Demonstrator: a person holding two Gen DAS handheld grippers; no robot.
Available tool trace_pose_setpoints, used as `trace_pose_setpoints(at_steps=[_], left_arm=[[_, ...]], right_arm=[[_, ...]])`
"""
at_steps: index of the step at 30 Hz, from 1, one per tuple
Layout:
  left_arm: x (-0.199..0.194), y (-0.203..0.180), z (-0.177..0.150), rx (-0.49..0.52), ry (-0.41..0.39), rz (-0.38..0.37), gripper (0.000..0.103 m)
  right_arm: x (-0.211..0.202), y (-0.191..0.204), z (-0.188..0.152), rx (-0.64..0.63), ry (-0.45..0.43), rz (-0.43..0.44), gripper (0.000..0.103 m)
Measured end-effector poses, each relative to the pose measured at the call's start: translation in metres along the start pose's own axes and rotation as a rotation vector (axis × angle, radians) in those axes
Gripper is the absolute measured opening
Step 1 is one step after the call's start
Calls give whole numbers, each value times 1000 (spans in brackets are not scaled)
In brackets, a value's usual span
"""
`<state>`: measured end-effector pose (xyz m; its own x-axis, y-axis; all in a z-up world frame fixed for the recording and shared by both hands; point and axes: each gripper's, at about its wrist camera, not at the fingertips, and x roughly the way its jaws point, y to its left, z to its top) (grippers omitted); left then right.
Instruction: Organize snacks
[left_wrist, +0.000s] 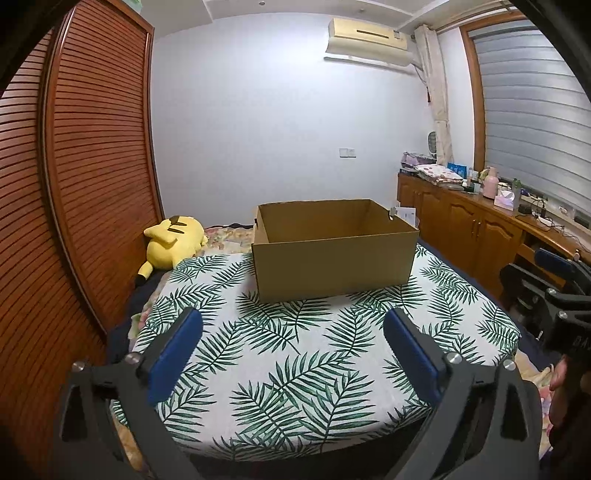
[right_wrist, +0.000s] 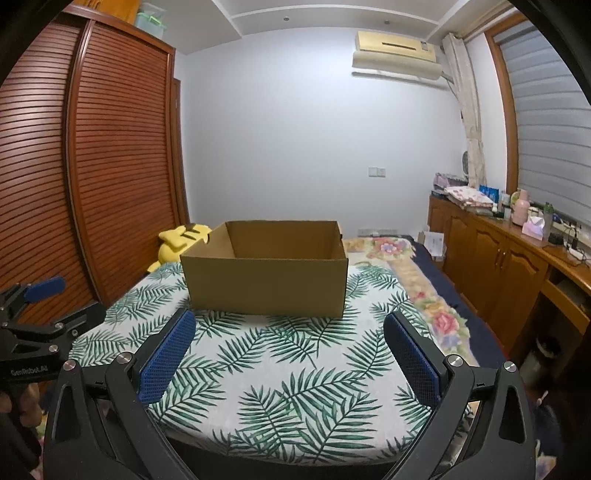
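Observation:
An open brown cardboard box (left_wrist: 334, 258) stands at the far side of a leaf-patterned cloth (left_wrist: 295, 354); it also shows in the right wrist view (right_wrist: 267, 280). No snacks are visible; the box's floor is hidden by its front wall. My left gripper (left_wrist: 293, 334) is open and empty, hovering over the near part of the cloth. My right gripper (right_wrist: 290, 334) is open and empty, also over the near cloth (right_wrist: 295, 369). Each gripper shows at the other view's edge: the right one at the left wrist view's right edge (left_wrist: 554, 280), the left one at the right wrist view's left edge (right_wrist: 37, 306).
A yellow plush toy (left_wrist: 173, 243) lies behind the box at the left, by a slatted wooden wardrobe (left_wrist: 92, 166). A wooden cabinet (right_wrist: 509, 266) with clutter on top runs along the right. A floral bedspread (right_wrist: 424, 291) lies right of the cloth.

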<state>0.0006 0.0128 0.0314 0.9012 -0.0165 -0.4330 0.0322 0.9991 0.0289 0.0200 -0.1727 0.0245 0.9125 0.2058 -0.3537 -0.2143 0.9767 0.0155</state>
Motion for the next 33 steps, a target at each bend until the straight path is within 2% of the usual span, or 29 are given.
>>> trace_pose_setpoints(at_steps=[33], left_arm=[[-4, 5, -1, -11, -1, 5, 100]], right_arm=[[-1, 0, -3, -2, 7, -6, 103]])
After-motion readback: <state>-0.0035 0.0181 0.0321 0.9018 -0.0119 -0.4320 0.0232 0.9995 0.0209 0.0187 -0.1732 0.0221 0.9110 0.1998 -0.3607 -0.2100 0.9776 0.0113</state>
